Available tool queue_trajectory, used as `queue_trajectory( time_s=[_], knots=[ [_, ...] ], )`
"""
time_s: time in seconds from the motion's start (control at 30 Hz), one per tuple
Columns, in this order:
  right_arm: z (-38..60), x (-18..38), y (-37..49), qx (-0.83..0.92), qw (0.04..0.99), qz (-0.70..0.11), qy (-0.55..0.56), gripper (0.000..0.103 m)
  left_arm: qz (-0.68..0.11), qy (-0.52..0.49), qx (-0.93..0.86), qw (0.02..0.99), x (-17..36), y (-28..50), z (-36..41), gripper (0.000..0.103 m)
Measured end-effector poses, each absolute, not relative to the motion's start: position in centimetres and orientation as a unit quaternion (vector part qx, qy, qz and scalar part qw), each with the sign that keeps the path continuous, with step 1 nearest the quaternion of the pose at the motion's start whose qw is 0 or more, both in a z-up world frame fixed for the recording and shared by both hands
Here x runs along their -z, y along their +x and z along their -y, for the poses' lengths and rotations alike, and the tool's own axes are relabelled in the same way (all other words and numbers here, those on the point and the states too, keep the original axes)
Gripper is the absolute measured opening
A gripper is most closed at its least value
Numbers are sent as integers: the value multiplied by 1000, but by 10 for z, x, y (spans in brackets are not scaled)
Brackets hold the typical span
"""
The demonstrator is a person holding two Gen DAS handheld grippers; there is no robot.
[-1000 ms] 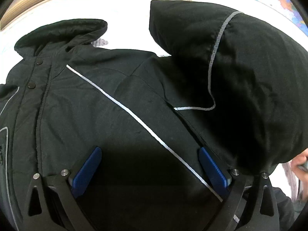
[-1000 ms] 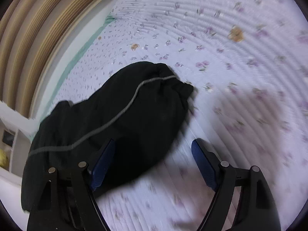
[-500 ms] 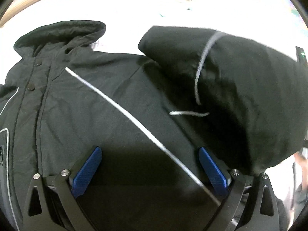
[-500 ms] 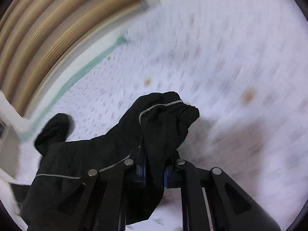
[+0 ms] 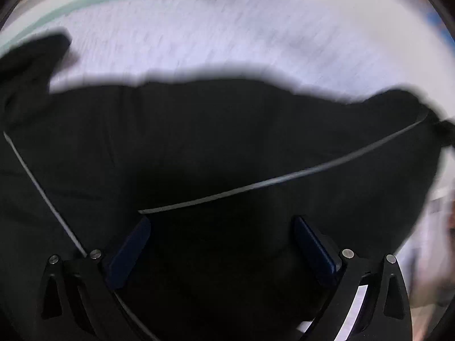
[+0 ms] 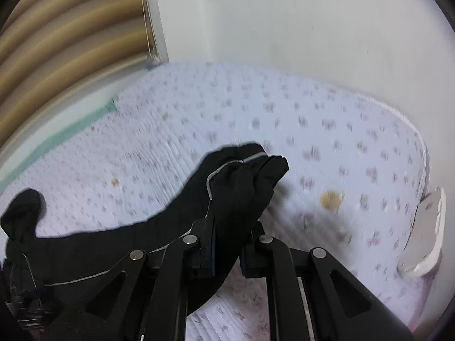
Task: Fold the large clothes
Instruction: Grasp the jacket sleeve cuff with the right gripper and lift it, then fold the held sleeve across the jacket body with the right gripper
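- Black padded fabric, cuff end of a jacket sleeve (image 6: 241,187): clamped between the pads of the right gripper (image 6: 227,255), centre of the right wrist view. The jaws have just been closing and now pinch the cloth with the cuff bunched above them.
- Blue-padded left gripper (image 5: 221,244), bottom of the left wrist view: jaws stand wide apart with nothing pinched, dark jacket cloth filling the gap beneath them.
- Black jacket (image 5: 199,142), the task's thing: spread across the middle and lower left wrist view, crossed by a pale grey piping line (image 5: 284,179); in the right wrist view its body trails to the lower left, sleeve stretched toward the gripper.
- Quilted floral bedspread (image 6: 312,119): lies under the jacket, filling the middle of the right wrist view; pale wall (image 6: 341,28) above it, ribbed tan panel (image 6: 57,42) upper left.
- Risk, judged: the grip sits on a bunched cuff only; slick padded cloth may slide out if the sleeve is pulled hard across the body.
- Risk, judged: with the left gripper holding nothing, a pull on the sleeve may drag the whole jacket over the bedspread and skew the fold.
- Risk, judged: the sleeve may twist along its length and land creased.
- Note: both views are blurred; fine detail of the cloth is not readable.
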State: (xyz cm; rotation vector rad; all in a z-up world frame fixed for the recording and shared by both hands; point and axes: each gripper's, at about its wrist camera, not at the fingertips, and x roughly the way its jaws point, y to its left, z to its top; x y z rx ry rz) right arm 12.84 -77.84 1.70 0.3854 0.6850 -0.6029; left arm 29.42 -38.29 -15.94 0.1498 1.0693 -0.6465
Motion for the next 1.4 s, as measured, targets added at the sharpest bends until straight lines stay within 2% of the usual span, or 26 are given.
queue_trajectory(
  time_s=[0.13,0.27,0.4,0.53,0.7,0.93,1.17,1.4],
  knots=[
    [763,-13,135,278,882,-339,172,14,-473,88,310,820,141,282,376,100],
    [718,-34,145,234,905,-325,146,14,-440,72,312,839,111,274,344,100],
    [645,-67,165,174,929,-308,106,14,-426,41,315,847,82,260,299,100],
    [566,-93,192,107,946,-297,80,14,-427,51,274,860,65,245,244,100],
    [451,-104,226,15,951,-306,45,14,-426,35,224,876,52,237,158,100],
    [323,-70,263,-54,938,-343,7,15,-413,-20,163,896,52,216,50,100],
    [217,-32,283,-128,916,-380,-14,15,-396,-62,104,910,78,202,-8,100],
    [141,33,311,-208,867,-453,6,16,-389,-88,78,914,90,188,-45,100]
  ],
)
